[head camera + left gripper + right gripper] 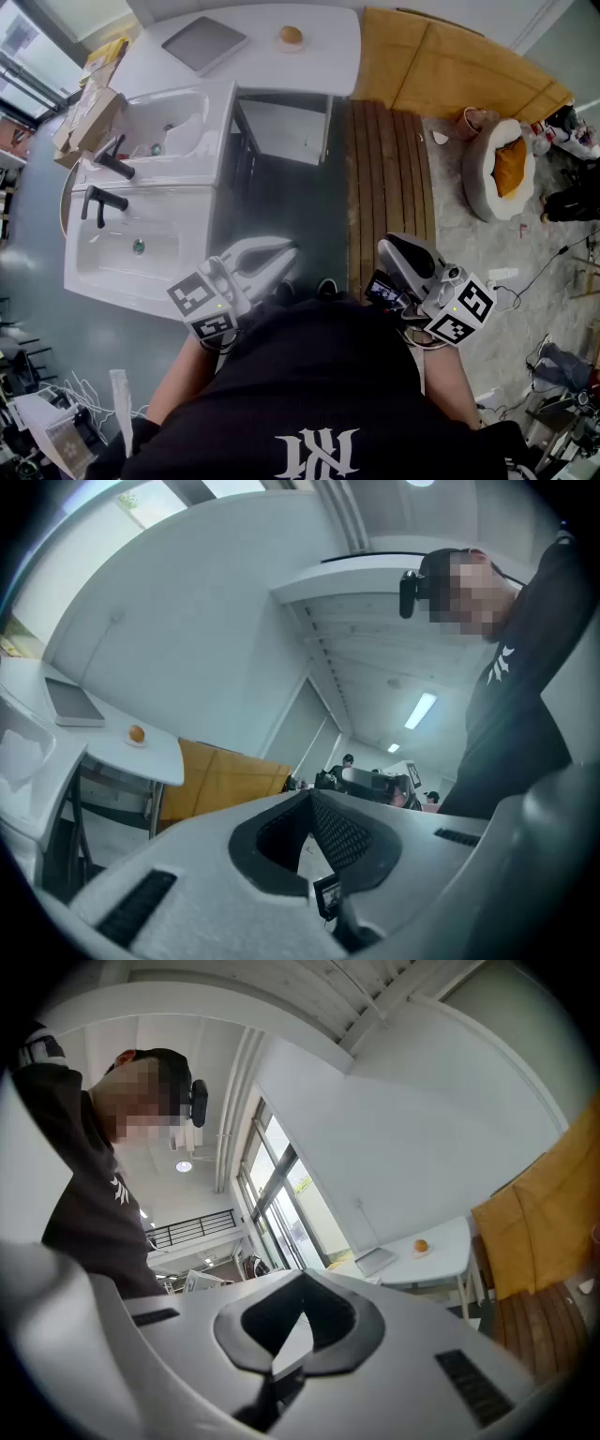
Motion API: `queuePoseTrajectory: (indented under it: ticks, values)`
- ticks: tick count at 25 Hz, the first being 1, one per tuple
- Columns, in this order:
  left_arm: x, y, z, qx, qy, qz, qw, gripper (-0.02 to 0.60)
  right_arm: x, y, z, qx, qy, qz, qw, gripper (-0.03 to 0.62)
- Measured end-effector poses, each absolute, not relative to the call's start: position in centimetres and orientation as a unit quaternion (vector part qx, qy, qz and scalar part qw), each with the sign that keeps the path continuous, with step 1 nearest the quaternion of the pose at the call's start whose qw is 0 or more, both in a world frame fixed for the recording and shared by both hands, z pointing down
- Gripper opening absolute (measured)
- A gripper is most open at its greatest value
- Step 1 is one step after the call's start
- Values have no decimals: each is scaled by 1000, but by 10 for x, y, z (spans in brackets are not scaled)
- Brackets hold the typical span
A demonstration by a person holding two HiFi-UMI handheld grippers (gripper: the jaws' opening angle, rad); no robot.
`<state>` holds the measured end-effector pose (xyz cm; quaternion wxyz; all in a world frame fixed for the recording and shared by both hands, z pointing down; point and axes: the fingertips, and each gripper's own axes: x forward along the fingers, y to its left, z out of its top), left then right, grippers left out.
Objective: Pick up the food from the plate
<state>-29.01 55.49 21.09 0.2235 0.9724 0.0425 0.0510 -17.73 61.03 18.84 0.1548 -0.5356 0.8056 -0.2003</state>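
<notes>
Black shirt [309, 403] fills the bottom of the head view, closest to the lens, and I hold both grippers low in front of it, over the dark floor.

On my left gripper [292, 255], its own view shows the two white tips meeting, with nothing caught between them. Through the diamond-shaped gap behind the tips I see only the room. My right gripper [389, 246] looks the same in its own view: jaws closed tip to tip and empty.

I see the food [292, 35], a small round orange-brown piece, sitting on a little pale plate [292, 46] at the far end of the white counter [328, 56]. It is well apart from both grippers. Just to its left on the same counter lies a flat grey tray [204, 42].

Nearer to me on the left the white surface carries two basins [141, 248], each with a black tap [101, 202]. A strip of wooden floor [389, 169] runs on the right. Beyond it I can see a round pet bed [502, 169] with an orange cushion.
</notes>
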Motion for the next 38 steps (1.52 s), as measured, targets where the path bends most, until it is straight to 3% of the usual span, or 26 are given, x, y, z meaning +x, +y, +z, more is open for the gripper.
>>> queuePoseTrajectory:
  ticks: [28,38]
  values:
    - [-272,565,222,970,-54,94,217,5,-114,638,206,-509,818,-173,203,6]
    - [-229,509,233,974,-12,84,209,5,-90,604,219,-540,807,-177,163,6]
